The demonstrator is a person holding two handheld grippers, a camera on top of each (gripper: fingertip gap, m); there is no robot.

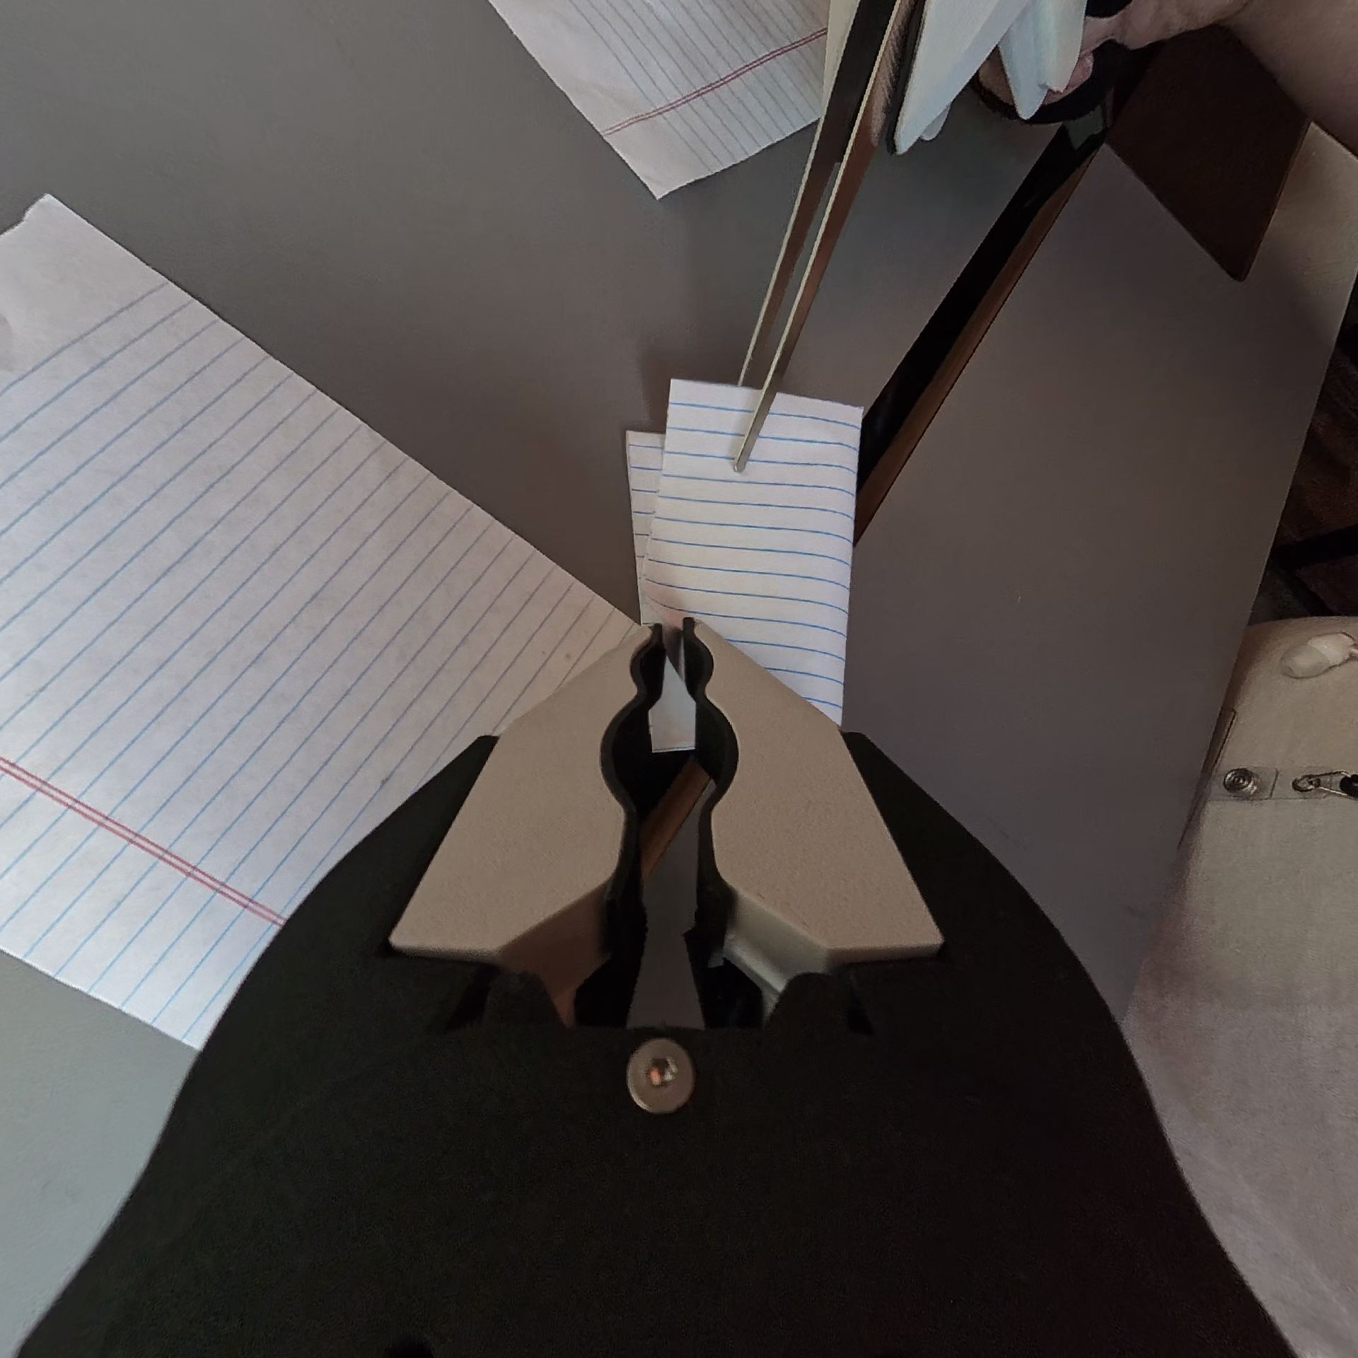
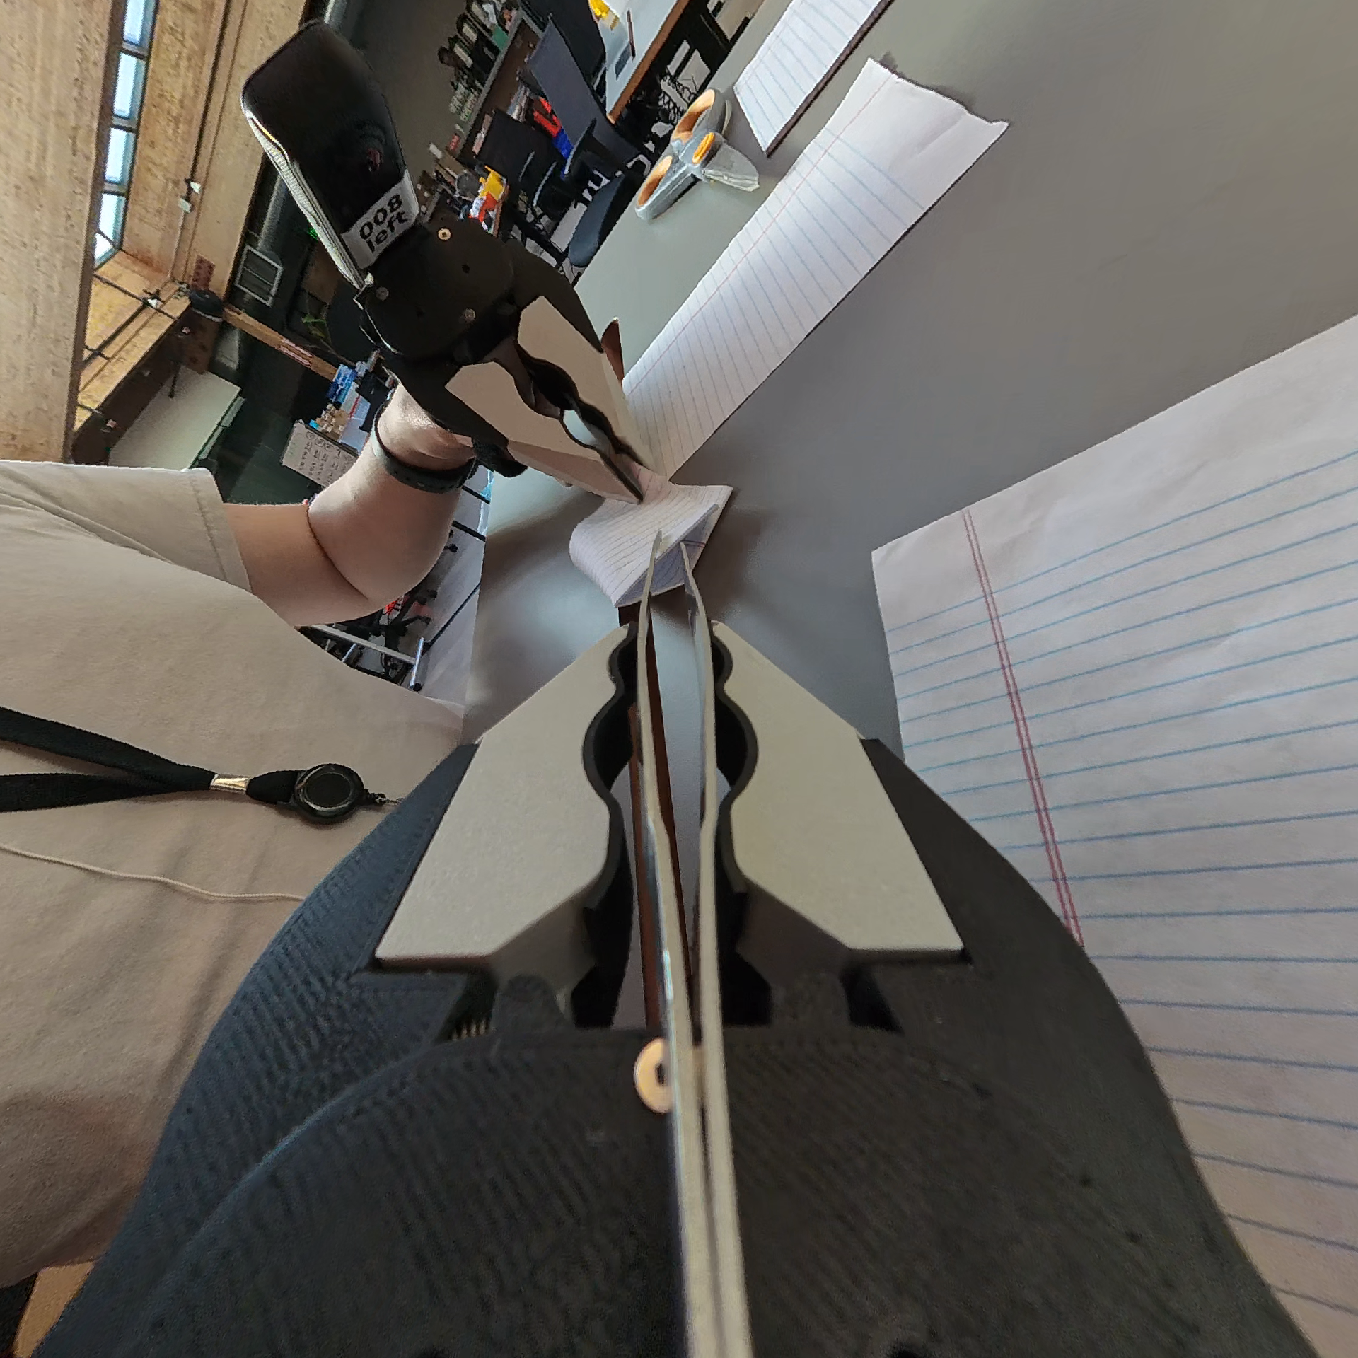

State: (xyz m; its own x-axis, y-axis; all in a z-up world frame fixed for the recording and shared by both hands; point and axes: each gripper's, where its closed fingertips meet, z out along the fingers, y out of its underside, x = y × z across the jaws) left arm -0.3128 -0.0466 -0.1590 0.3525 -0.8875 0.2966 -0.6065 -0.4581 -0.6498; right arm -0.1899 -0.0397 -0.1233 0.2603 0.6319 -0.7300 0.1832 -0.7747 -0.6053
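1. Left gripper point(image 1: 672, 624) pinched shut on the near edge of the folded lined paper point(image 1: 757, 544), on the grey table point(image 1: 441, 294).
2. Right gripper point(image 2: 672, 639) closed around metal tweezers point(image 2: 680, 808); tips resting on the folded paper.
3. Beside the folded paper, large lined sheets point(image 1: 184, 551); farther off, scissors point(image 2: 687, 154).

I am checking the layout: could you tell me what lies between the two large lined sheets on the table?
In the left wrist view, only bare grey table separates the near sheet from the far sheet.
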